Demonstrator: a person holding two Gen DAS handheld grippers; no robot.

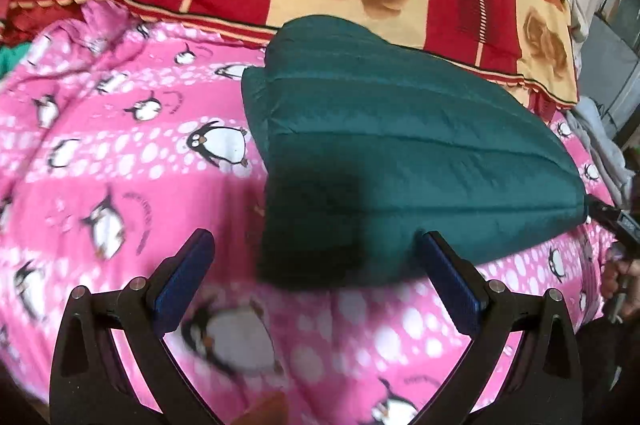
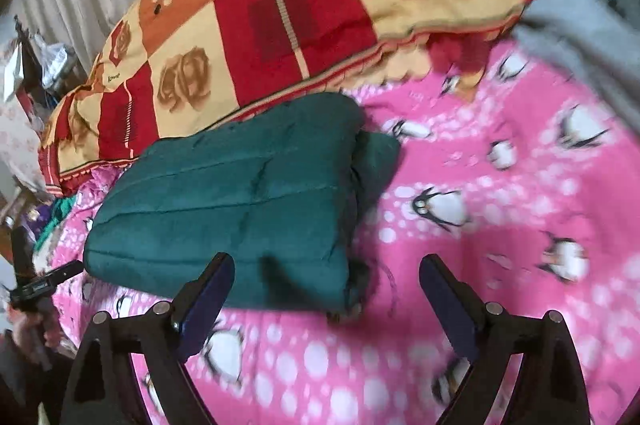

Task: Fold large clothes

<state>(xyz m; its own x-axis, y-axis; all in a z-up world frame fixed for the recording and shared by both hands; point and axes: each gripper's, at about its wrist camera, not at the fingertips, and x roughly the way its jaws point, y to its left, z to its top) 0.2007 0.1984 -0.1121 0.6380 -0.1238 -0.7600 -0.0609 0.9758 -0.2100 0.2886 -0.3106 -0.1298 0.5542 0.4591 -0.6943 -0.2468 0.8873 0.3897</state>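
Left wrist view: my left gripper [image 1: 314, 265] has its jaws spread, empty. The quilted green jacket [image 1: 400, 153] – puffy, folded into a block – lies at 1 o'clock on the pink penguin fleece blanket [image 1: 100, 145], prob. parked flat to hold its fold.

Right wrist view: my right gripper [image 2: 326, 285] is spread too, pinching nothing – jacket at 11 o'clock, w/ a rose-print patchwork quilt [image 2: 280, 5] behind.
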